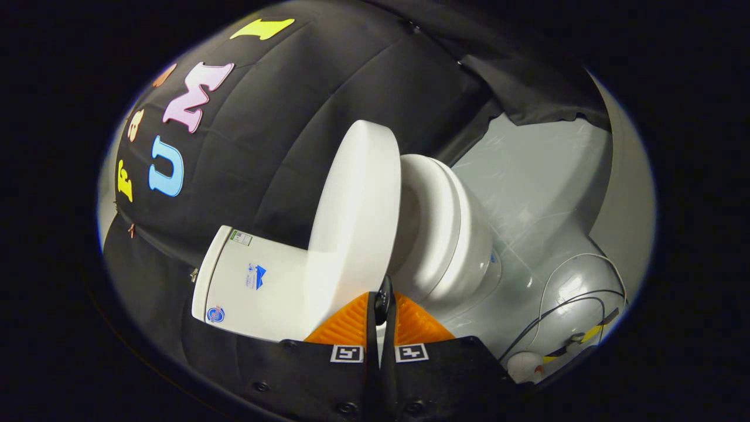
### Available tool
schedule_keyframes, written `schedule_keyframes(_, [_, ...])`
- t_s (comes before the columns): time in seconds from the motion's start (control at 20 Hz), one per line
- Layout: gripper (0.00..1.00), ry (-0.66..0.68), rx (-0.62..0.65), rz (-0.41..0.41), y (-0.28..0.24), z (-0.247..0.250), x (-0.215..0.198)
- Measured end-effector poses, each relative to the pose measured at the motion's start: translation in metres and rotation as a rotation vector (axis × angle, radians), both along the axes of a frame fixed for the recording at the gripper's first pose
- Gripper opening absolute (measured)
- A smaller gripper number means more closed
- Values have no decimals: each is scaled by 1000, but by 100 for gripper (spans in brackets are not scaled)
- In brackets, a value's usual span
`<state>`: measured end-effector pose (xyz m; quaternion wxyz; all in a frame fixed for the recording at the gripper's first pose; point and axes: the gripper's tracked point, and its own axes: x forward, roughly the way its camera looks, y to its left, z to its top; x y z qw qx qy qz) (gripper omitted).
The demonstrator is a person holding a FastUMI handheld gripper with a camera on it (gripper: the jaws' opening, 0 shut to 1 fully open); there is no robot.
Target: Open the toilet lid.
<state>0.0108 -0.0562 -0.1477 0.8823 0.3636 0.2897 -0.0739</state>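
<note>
- The white toilet lid [357,217] stands raised, well off the seat [430,223], just ahead of the fingers.
- The white tank [258,287] sits behind it.

Toilet lid [357,217]: raised, just ahead of gripper [382,310] fingertips; seat [436,217] to its right; tank [252,287] left; cables [574,305] far right.

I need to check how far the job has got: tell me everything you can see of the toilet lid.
The toilet lid is a plain white, smooth, plastic-looking oval slab with a thick rounded edge. It is raised off the seat, standing near upright between seat and tank. Its lower edge sits between the fingers of the gripper, which are closed on it.
</note>
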Motion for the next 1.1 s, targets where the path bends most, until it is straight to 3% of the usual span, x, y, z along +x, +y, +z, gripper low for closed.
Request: schedule_keyframes(1.1, [5,1,-239,91,89,99,19])
